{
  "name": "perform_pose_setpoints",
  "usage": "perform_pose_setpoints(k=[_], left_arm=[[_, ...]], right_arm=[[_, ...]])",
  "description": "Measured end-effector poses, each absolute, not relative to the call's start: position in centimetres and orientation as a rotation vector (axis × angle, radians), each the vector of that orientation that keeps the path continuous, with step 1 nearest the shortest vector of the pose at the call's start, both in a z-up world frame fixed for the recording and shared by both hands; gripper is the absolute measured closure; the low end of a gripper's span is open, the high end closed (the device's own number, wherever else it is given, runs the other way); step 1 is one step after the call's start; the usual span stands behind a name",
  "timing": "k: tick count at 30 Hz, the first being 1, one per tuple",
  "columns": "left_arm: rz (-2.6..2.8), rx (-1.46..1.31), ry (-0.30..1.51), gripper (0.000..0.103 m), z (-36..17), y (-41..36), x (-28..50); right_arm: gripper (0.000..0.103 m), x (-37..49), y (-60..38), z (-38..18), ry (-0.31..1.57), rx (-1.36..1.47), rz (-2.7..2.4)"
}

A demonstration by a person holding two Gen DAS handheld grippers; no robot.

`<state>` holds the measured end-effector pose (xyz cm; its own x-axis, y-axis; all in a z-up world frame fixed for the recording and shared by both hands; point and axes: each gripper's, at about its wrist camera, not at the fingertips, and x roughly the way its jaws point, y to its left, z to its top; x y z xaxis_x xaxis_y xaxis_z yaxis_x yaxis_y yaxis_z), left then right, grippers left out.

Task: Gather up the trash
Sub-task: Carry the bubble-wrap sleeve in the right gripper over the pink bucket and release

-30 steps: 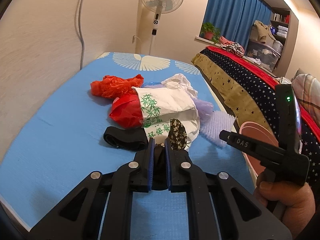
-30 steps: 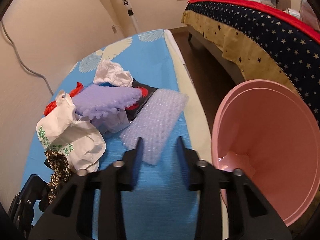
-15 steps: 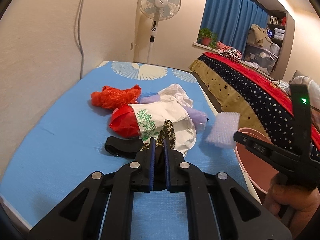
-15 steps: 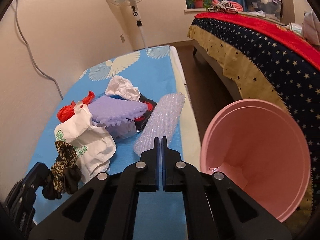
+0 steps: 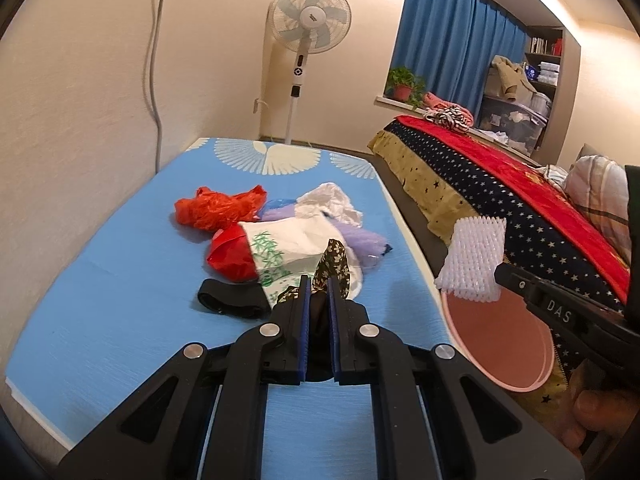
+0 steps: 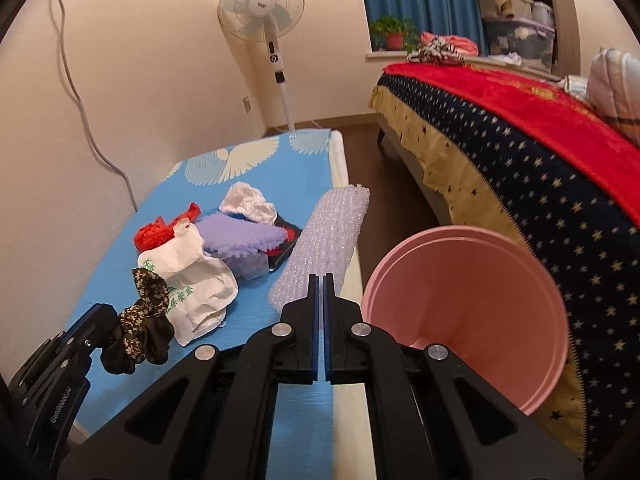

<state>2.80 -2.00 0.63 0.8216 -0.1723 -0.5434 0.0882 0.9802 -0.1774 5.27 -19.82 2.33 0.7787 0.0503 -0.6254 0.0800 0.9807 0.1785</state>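
Left gripper (image 5: 318,292) clamped on floral scrunchie (image 5: 334,266), fabric poking up past the fingertips. Right gripper (image 6: 322,280) pinched on bubble wrap sheet (image 6: 324,240), sheet stretching ahead of the tips (gripped edge barely visible in the slit). Pink bin (image 6: 460,308) just right of the right fingers. Trash pile (image 5: 280,240) ahead of the left fingers on blue mat (image 5: 100,280). Bin bottom cut off by fingers.

A white pedestal fan (image 5: 309,24) stands against the cream wall (image 5: 80,80); right of it hang blue curtains (image 5: 448,48) (potted plant (image 5: 404,84) beneath), then a star-patterned bed (image 6: 540,168).
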Motion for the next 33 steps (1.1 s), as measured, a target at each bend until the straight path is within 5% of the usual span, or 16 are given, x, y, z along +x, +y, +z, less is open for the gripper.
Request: perform_pose_setpoints(k=[33], left_arm=[[-0.31,-0.153,0.601,0.095,0.9,-8.9,4.8]], right_arm=[[0.101,2.4,-27.9,3.7,0.606,0.239,-0.309]])
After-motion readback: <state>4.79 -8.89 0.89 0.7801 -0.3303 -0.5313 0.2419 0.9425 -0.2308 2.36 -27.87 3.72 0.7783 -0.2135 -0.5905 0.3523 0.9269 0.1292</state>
